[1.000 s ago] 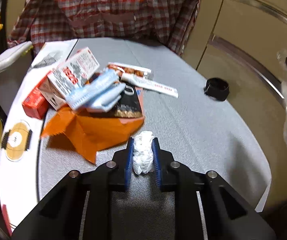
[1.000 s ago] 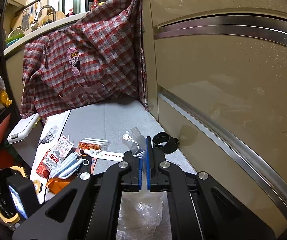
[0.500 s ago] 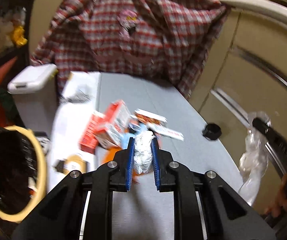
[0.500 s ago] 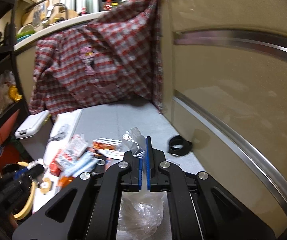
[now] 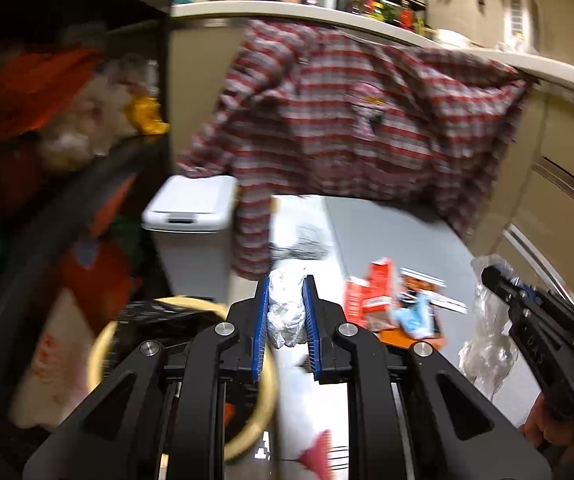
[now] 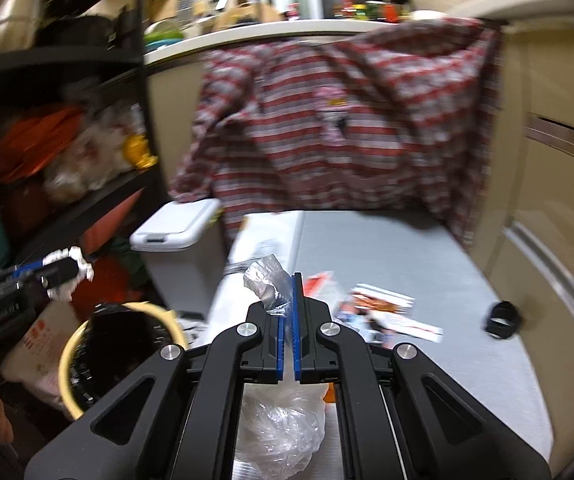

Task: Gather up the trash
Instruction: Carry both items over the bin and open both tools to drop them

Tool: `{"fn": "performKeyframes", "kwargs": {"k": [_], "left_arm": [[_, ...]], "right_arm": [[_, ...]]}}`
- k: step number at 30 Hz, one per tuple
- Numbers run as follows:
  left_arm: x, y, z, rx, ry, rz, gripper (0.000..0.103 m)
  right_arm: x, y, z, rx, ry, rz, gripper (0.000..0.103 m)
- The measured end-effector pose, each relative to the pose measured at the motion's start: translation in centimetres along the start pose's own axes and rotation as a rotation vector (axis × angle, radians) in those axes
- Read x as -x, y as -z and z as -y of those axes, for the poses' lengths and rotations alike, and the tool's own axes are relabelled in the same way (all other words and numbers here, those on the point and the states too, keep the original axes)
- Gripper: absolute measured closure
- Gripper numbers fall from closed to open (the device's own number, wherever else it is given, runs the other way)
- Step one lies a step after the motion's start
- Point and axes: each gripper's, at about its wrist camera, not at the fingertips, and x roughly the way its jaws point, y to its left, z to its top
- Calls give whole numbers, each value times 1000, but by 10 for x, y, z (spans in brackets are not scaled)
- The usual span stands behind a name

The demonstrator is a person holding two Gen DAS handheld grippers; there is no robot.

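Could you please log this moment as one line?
left gripper: shut on crumpled tissue | right gripper: shut on clear plastic bag | bin: below-left

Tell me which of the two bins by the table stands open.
The round yellow-rimmed bin with the black liner, nearest the grippers, is open. The white bin further back beside the table has its flat lid shut.

Shelf clutter motion-blurred, unidentifiable; packaging print unreadable; clear bag partly hidden behind fingers.

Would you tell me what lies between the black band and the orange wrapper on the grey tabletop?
In the right wrist view, printed packets lie between the black band and the orange wrapper.
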Motion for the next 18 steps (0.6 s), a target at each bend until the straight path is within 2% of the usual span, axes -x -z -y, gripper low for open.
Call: {"fn": "performKeyframes", "kwargs": {"k": [5, 10, 18], "left_arm": [[4, -2, -42, 28, -76, 16, 86], [-3, 6, -82, 84, -129, -9, 86], [-18, 12, -125, 146, -163, -43, 86]], "right_arm": [[-17, 1, -49, 69, -65, -26, 100], [-39, -3, -94, 125, -134, -39, 100], [-68, -3, -153, 192, -201, -48, 100]]}}
